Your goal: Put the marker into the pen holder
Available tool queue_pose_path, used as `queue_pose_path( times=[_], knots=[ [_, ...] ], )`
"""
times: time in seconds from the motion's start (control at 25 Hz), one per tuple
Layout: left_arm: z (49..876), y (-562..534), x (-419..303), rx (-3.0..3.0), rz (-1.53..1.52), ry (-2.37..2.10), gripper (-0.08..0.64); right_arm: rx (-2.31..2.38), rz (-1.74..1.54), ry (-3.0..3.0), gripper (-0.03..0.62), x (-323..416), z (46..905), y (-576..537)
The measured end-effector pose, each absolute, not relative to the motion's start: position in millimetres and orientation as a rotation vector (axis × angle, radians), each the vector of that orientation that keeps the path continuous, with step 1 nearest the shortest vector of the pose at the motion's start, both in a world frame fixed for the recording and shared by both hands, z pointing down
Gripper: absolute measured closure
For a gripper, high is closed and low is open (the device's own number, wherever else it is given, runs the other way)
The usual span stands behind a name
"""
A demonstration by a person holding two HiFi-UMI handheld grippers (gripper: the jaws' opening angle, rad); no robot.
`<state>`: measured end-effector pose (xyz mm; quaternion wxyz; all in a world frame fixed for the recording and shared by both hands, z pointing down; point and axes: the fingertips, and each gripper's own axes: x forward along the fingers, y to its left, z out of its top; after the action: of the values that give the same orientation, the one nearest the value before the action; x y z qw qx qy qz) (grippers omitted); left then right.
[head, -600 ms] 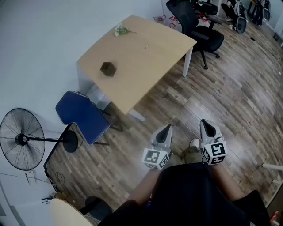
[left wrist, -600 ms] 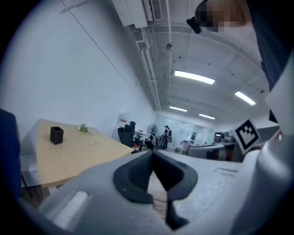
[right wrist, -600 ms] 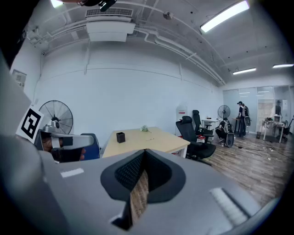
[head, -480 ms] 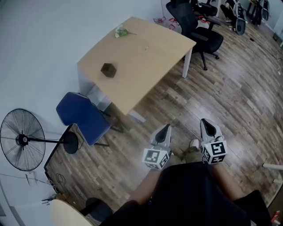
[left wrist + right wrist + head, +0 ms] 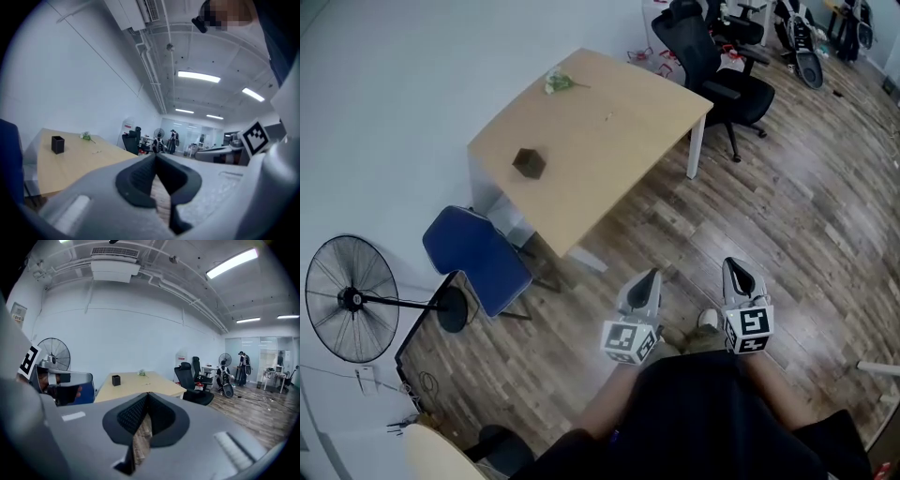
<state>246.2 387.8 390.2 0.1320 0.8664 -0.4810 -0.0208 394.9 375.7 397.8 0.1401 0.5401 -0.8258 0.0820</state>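
A black square pen holder [image 5: 528, 162] stands on the light wooden table [image 5: 628, 141] far ahead of me. It also shows as the pen holder [image 5: 57, 144] in the left gripper view and the pen holder [image 5: 116, 379] in the right gripper view. A small thin object, probably the marker [image 5: 609, 116], lies near the table's middle. My left gripper [image 5: 650, 276] and right gripper [image 5: 734, 264] hang close to my body over the wooden floor, far from the table. Both are shut with nothing between the jaws, as the left gripper [image 5: 154, 157] and right gripper [image 5: 147, 394] show in their own views.
A green and white bundle [image 5: 555, 82] lies at the table's far end. A blue chair [image 5: 473, 248] stands at the table's near left corner, with a floor fan [image 5: 349, 300] beside it. A black office chair [image 5: 712, 56] is at the table's right. People stand far off in the room.
The head view has shifted slightly, so the table sits a little lower in the picture. Both grippers stay shut in about the same place before me.
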Motion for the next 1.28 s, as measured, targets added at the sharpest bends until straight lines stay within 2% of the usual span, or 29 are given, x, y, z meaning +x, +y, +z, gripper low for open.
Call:
queue_pose_path(
  times=[0.68,1.04,1.28],
  knots=[
    [396,297,386,2.504,0.017,-1.435,0.557,1.558,0.298,-2.540,0.589,524,397,285],
    [402,256,431,2.466,0.036,-1.529,0.557,1.432,0.288,-2.595,0.589,564,409,242],
    [399,226,429,2.444,0.021,-1.559,0.557,1.343,0.330,-2.596,0.589,558,421,226]
  ],
)
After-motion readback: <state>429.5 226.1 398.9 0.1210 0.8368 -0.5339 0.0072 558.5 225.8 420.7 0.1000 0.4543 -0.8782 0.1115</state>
